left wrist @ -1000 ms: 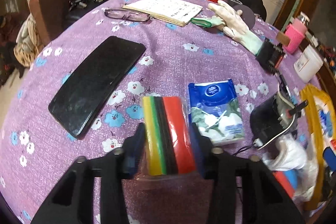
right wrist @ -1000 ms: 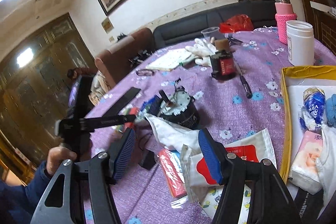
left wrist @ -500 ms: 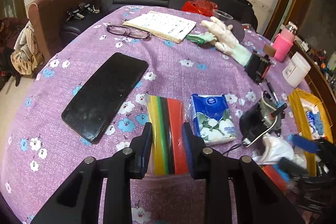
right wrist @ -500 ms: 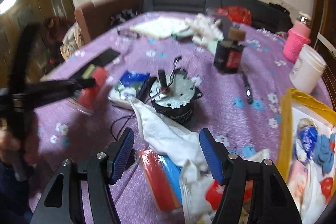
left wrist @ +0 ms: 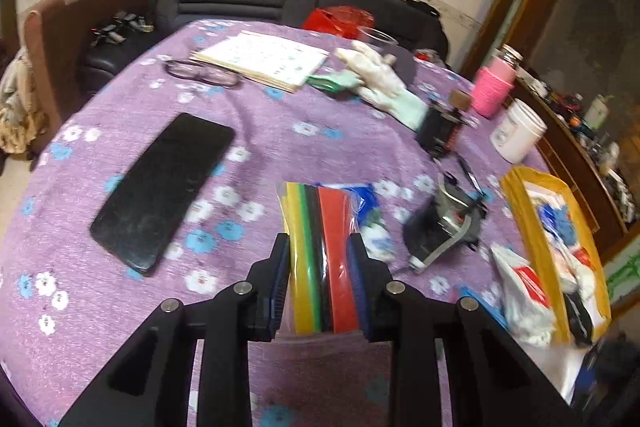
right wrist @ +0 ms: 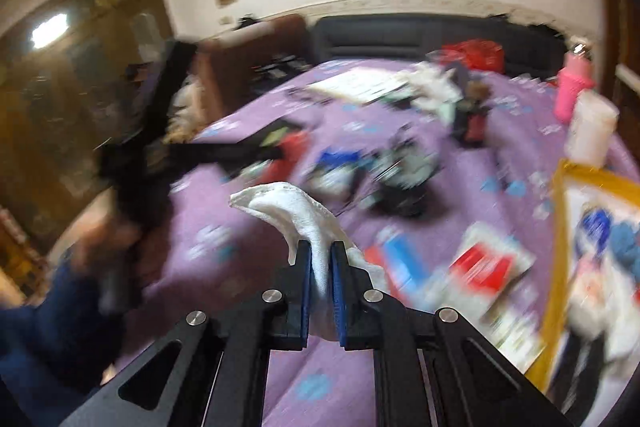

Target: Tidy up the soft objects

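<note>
Two pickups are underway at once. The striped sponge pack (left wrist: pixel 320 251) is clamped between the fingers of the left gripper (left wrist: pixel 319 281) and looks lifted off the purple counter (left wrist: pixel 280 147). The right gripper (right wrist: pixel 318 281) has just been closing, and its fingers are now pinched on the white cloth (right wrist: pixel 298 215), held above the counter. In the left view, at three o'clock, the yellow-rimmed tray (left wrist: pixel 520 211) is already loaded with soft packets. Left to be sorted, by the look of it: the blue tissue pack (left wrist: pixel 370 211) behind the sponges and the red-and-white packets (right wrist: pixel 486 267) at four o'clock in the right view.
</note>
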